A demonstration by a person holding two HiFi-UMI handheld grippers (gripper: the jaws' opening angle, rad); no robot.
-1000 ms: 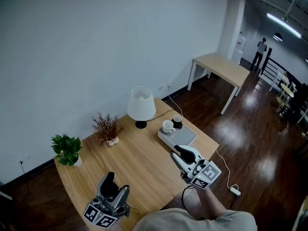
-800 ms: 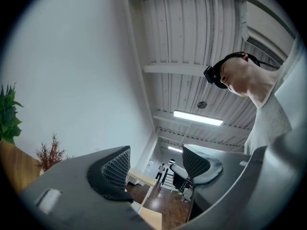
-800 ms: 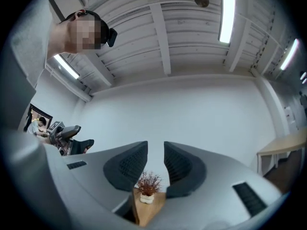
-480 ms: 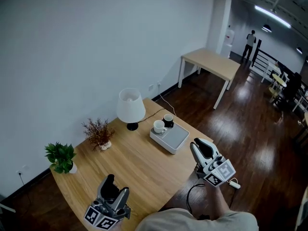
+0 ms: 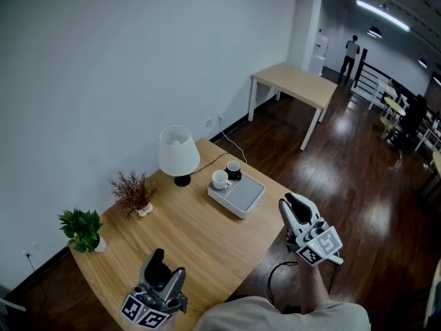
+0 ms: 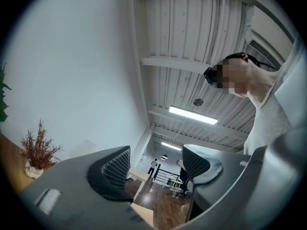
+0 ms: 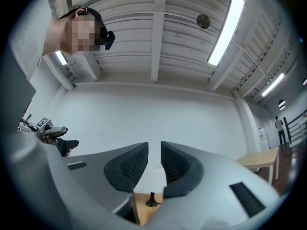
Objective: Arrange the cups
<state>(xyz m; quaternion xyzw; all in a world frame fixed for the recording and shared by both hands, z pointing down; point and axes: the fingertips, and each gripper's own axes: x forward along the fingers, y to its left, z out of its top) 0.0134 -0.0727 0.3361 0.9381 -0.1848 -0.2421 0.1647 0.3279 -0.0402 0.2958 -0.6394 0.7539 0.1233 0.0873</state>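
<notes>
1. My left gripper (image 5: pixel 165 265) hung over the near edge of the light wooden table (image 5: pixel 200 243). In the left gripper view its jaws stood well apart, with nothing between them, only the room beyond.
2. My right gripper (image 5: pixel 295 205) was off the table's right edge, above the dark wooden floor (image 5: pixel 358 205). In the right gripper view its jaws were drawn close, leaving a narrow slit, and they gripped nothing.
3. The small white cup (image 5: pixel 220 179) and the small black cup (image 5: pixel 233 170) stood side by side at the far end of a flat grey rectangular tray (image 5: pixel 242 197), well apart from both grippers.
4. A white-shaded table lamp on a black foot (image 5: pixel 178 152) stood just beside the tray, nearer the wall.
5. Along the wall side of the table I also saw a brown dried-twig plant in a pale pot (image 5: pixel 133 192) and a leafy green plant in a white pot (image 5: pixel 82 228).
</notes>
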